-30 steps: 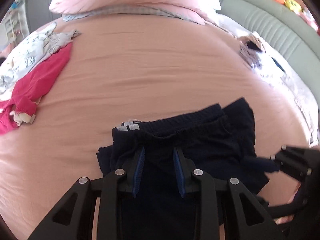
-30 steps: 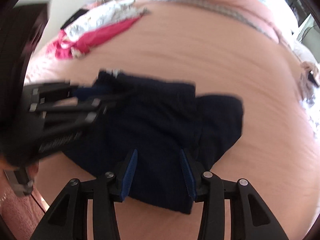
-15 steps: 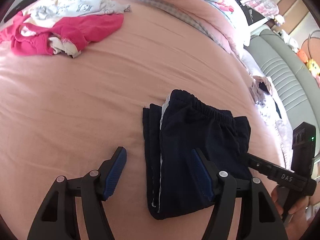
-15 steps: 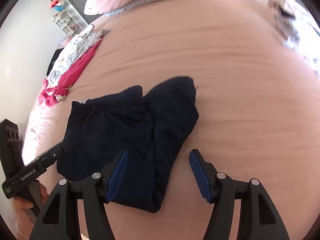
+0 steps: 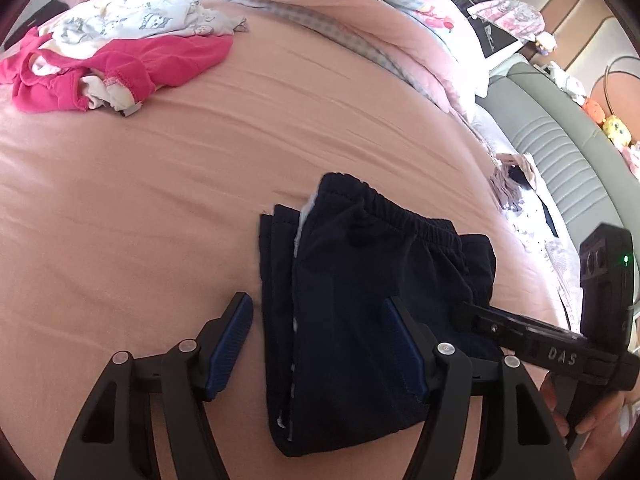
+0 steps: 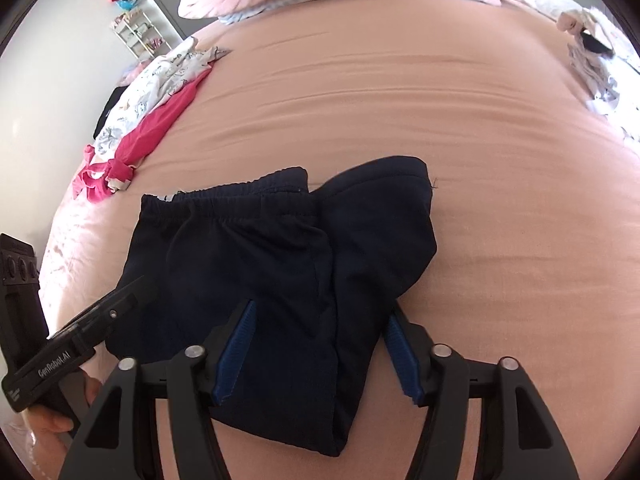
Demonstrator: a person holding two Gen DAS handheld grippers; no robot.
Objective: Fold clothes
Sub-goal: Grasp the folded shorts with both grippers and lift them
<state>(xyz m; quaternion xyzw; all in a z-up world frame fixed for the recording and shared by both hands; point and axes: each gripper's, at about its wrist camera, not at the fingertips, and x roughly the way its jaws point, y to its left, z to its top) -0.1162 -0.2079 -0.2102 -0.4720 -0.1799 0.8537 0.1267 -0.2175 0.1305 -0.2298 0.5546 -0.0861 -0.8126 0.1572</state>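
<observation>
Dark navy shorts (image 5: 360, 312) lie folded on the pink bed sheet (image 5: 160, 208), elastic waistband at the far side; they also show in the right wrist view (image 6: 280, 264). My left gripper (image 5: 320, 344) is open and empty, its fingers straddling the shorts' left edge. My right gripper (image 6: 320, 352) is open and empty, its blue-padded fingers over the near right part of the shorts. Each gripper's body shows in the other's view: the right gripper (image 5: 532, 340) at the shorts' right side, the left gripper (image 6: 80, 340) at their left side.
A pile of unfolded clothes, a pink garment (image 5: 120, 68) and a white printed one (image 5: 132, 20), lies at the far left of the bed. A pink duvet (image 5: 360, 12) is bunched at the head. More clothes (image 5: 516, 184) lie at the right edge by a grey padded headboard (image 5: 560, 148).
Both grippers have opened and drawn back from the shorts they were shut on a second ago. The shorts now lie flat and folded on the sheet.
</observation>
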